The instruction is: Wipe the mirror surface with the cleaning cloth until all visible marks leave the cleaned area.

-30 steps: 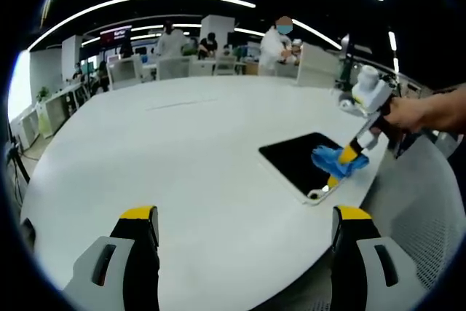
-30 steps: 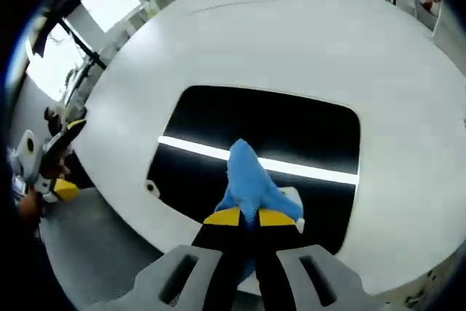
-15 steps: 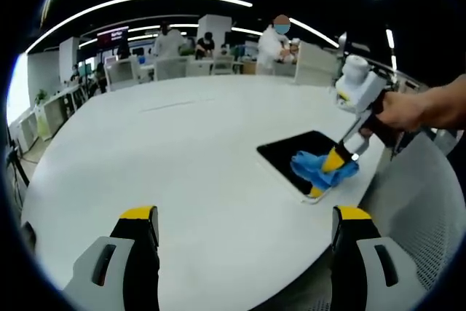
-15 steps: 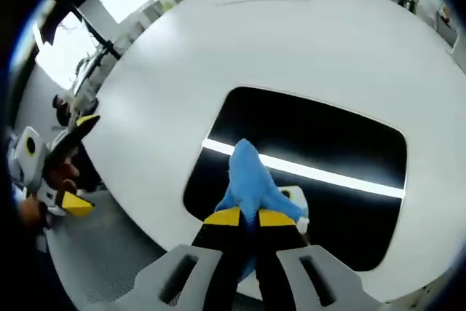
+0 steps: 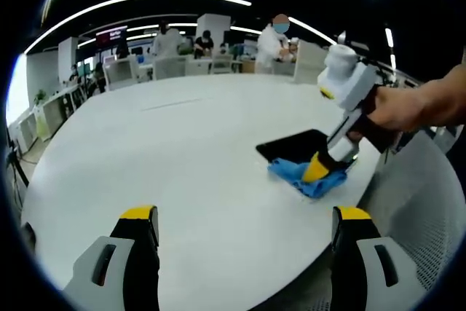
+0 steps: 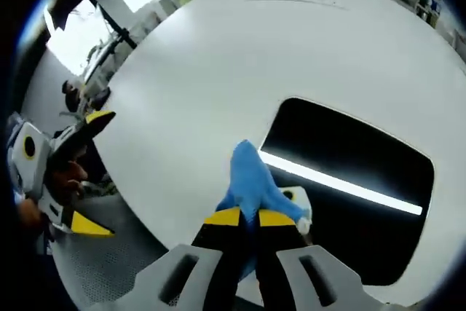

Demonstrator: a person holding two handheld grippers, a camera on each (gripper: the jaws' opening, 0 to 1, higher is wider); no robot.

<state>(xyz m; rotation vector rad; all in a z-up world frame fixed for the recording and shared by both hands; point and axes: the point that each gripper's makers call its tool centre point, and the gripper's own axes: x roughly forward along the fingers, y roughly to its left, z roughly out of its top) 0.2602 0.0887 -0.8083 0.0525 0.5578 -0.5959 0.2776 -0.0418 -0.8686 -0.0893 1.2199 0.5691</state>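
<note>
A dark rectangular mirror point(image 6: 357, 180) lies flat on the round white table point(image 6: 218, 71), near its edge; in the left gripper view the mirror point(image 5: 291, 147) is at right of centre. My right gripper point(image 6: 247, 218) is shut on a blue cleaning cloth point(image 6: 251, 180), which rests over the mirror's left edge and partly on the table. The left gripper view shows that gripper point(image 5: 320, 169) held by a hand, pressing the blue cloth point(image 5: 302, 176) down at the mirror's near end. My left gripper point(image 5: 244, 216) stands open above the table, well left of the mirror, holding nothing.
Desks, chairs and several people stand beyond the table's far side point(image 5: 218, 56). A grey mesh chair point(image 5: 415, 209) sits by the table's right edge. The left gripper point(image 6: 65, 172) and a hand show at the left of the right gripper view, off the table.
The right gripper has dragged the cloth across the mirror toward its end, from the middle of the glass to overlapping its edge and the table. The left gripper has stayed put.
</note>
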